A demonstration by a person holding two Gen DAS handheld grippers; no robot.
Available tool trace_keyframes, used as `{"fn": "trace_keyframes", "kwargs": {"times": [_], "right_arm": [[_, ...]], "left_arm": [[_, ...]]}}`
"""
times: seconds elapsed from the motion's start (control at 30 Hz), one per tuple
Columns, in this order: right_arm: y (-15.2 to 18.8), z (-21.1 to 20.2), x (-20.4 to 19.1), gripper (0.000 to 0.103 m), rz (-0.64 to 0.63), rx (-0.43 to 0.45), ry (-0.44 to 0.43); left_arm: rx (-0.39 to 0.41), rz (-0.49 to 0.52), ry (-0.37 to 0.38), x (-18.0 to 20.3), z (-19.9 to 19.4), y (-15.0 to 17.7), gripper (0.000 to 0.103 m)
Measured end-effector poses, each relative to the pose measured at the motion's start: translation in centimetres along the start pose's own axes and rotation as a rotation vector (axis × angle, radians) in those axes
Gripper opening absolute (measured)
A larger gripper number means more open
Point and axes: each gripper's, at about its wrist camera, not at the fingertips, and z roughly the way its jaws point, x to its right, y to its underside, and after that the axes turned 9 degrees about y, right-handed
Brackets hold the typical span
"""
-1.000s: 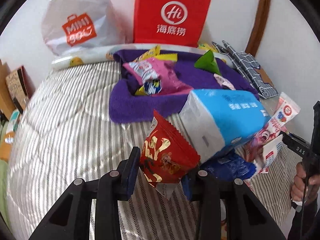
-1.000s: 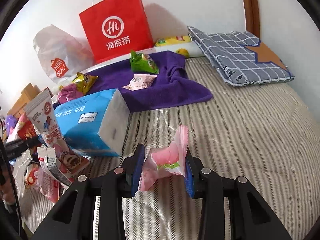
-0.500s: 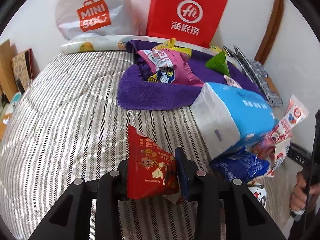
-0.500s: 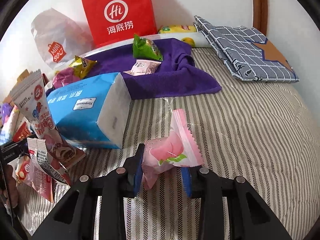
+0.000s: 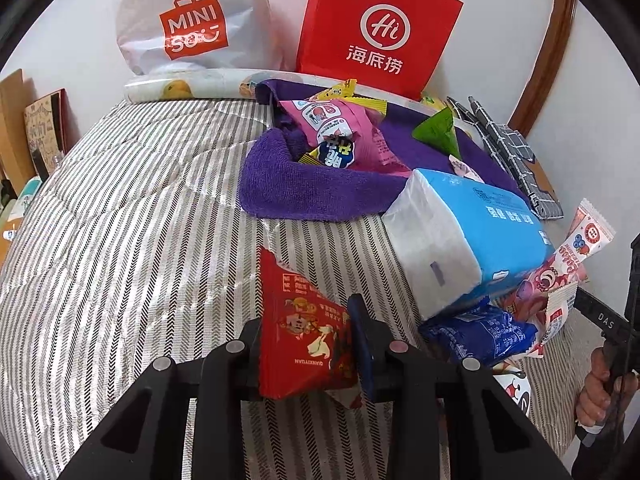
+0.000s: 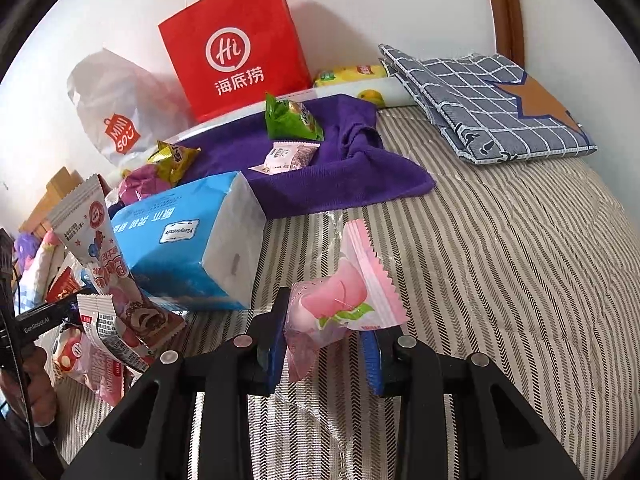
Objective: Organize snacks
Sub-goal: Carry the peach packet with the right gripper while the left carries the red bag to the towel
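My left gripper (image 5: 308, 344) is shut on a red snack packet (image 5: 298, 328) and holds it just above the striped bed cover. My right gripper (image 6: 326, 340) is shut on a pink peach-print candy packet (image 6: 344, 304), also low over the bed. A purple towel (image 5: 320, 192) lies at the back with several snacks on it: a pink bag (image 5: 340, 128), a green packet (image 6: 290, 118), a small pink-white packet (image 6: 286, 156) and a yellow packet (image 6: 174, 158).
A blue tissue pack (image 5: 460, 236) lies between the grippers, with loose snack packets (image 5: 480, 332) piled beside it. A red paper bag (image 5: 376, 28) and a white plastic bag (image 5: 192, 20) stand against the wall. A folded checked cloth (image 6: 488, 100) lies at the back right.
My left gripper has swung toward the purple towel, and the red packet has turned in its jaws. My right gripper has moved forward with the pink packet.
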Motion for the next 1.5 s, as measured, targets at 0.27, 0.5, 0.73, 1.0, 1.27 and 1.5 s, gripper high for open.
{"fn": "trace_keyframes", "kwargs": {"times": [0.27,0.5,0.73,1.0,1.27,1.5], "right_arm": [[0.1,-0.1,0.1,0.033,0.005,0.003,-0.010],[0.1,-0.1,-0.2,0.033,-0.011,0.006,-0.018],[0.2,-1.9,-0.7,0.033,-0.044,0.071,0.017],[-1.2,-5.4,-0.6,0.033,-0.009,0.124,-0.039],[-2.5,-8.7,-1.7,0.033,-0.052,0.190,-0.079],[-3.7,-9.7,-3.4,0.033,-0.098,0.226,-0.121]], "left_arm": [[0.000,0.002,-0.001,0.1,0.0,0.0,0.030],[0.013,-0.008,0.006,-0.3,-0.4,0.1,0.028],[0.027,-0.006,0.022,0.1,-2.3,-0.1,0.028],[0.071,0.039,0.043,2.0,-4.4,-1.0,0.028],[0.080,0.074,0.101,5.3,-4.6,-2.5,0.028],[0.082,0.117,0.126,8.1,-4.4,-4.0,0.028]]}}
